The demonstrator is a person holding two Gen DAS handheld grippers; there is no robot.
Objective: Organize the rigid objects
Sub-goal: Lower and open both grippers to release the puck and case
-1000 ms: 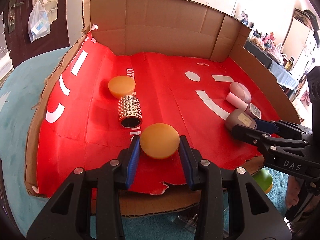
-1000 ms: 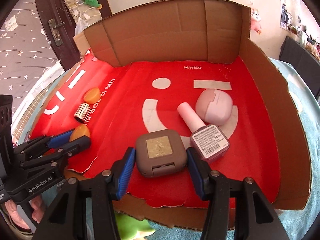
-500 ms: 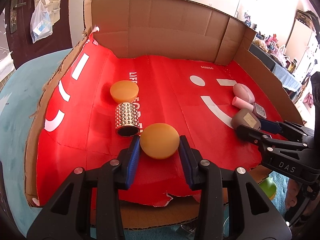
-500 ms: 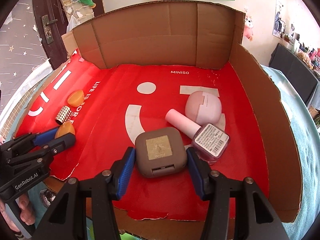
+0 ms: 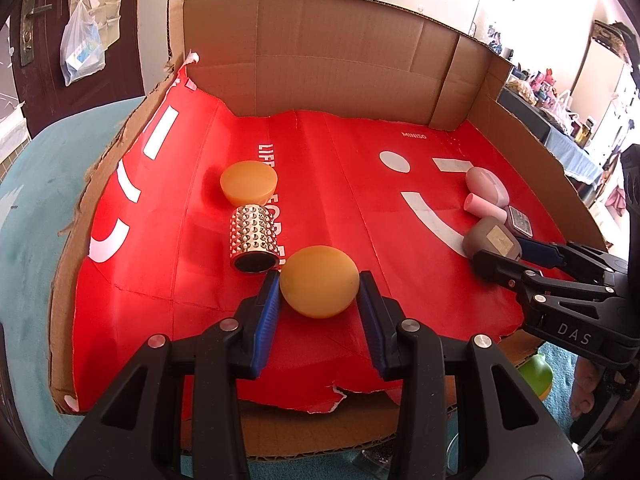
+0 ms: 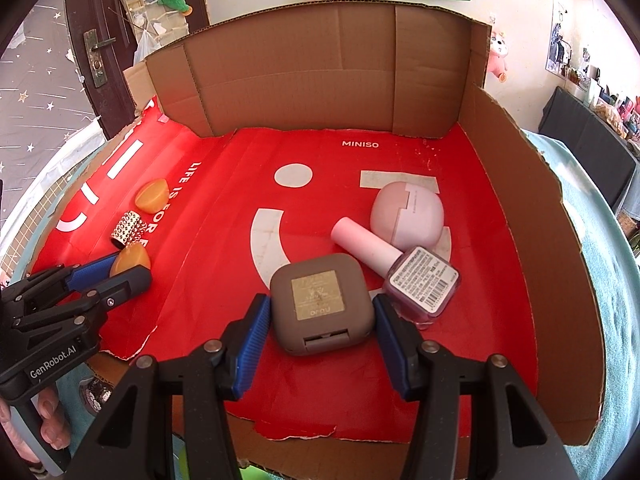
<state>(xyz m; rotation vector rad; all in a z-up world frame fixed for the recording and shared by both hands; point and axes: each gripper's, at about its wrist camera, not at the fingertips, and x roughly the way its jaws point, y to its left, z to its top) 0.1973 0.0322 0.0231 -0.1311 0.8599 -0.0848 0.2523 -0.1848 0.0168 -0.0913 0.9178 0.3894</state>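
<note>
Left wrist view: left gripper (image 5: 319, 294) clamped on orange dome (image 5: 319, 286), near-left of red tray (image 5: 328, 184), beside studded cylinder (image 5: 254, 238); right gripper (image 6: 318, 326) clamped on brown compact (image 6: 322, 302), near-right, nail polish bottle (image 6: 394, 266) touching its corner; lift compact straight up so bottle stays put; keep dome level, squeeze steady.

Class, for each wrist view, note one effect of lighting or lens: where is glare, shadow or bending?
Left wrist view: the studded metal cylinder glints, the room at upper right is washed out, and the cardboard box walls bow. Right wrist view: dark vignette in the corners, curved box edges, a soft shadow beside the pink oval case.
</note>
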